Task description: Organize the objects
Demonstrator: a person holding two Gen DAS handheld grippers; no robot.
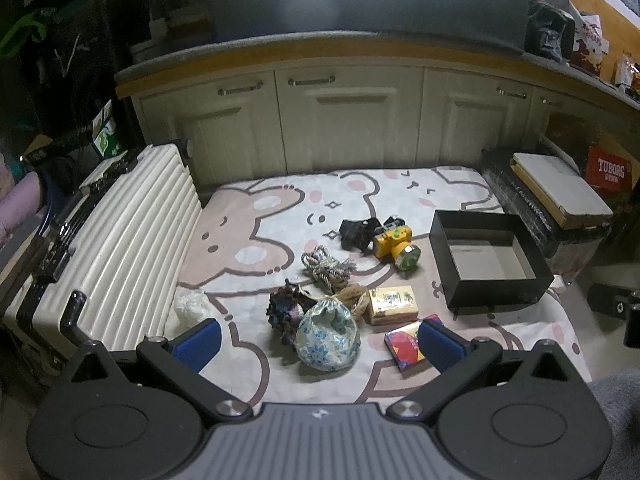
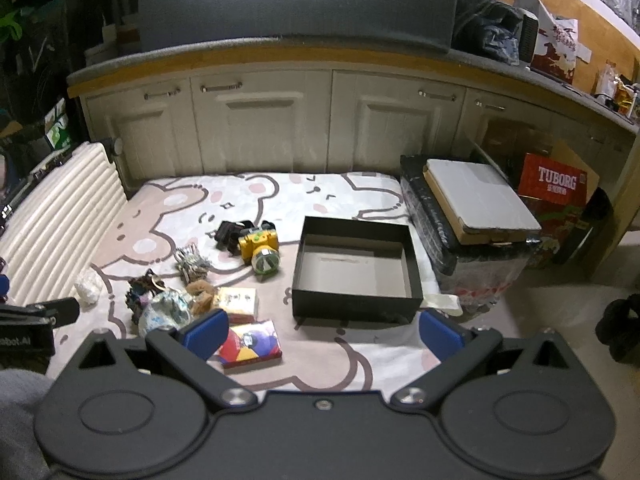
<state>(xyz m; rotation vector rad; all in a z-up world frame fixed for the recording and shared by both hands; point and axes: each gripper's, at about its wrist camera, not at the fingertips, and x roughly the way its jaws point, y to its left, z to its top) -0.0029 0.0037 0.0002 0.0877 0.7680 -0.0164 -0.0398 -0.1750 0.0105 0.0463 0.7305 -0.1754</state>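
Two grippers hang over the near edge of the blanket (image 2: pixel 320 196), both with their blue pads spread wide and nothing between them. The left gripper (image 1: pixel 318 338) hovers above the floral pouch (image 1: pixel 327 338), with the colourful packet (image 1: pixel 404 344) just inside its right pad; the right gripper (image 2: pixel 320 330) sits further over, its gap framing the near wall of the black box (image 2: pixel 356 308) and its left pad just above that same packet. Beyond the pouch lie a dark crumpled bundle (image 1: pixel 286 308), a small yellow box (image 1: pixel 392 304), a knotted rope (image 1: pixel 328 268) and, further back, a yellow headlamp (image 1: pixel 394 246) with its black strap (image 1: pixel 356 232). The black box stands open and empty to the right of the pile, well apart from the pouch, so nothing has been put away yet. A ribbed white suitcase (image 1: pixel 132 236) borders the blanket on the left. I'd say the main risk is the crowding: pouch, bundle and yellow box touch one another, so closing on one could drag a neighbour along. The soft pouch may also slump out of a shallow grip, and the headlamp's strap could snag on the box rim.
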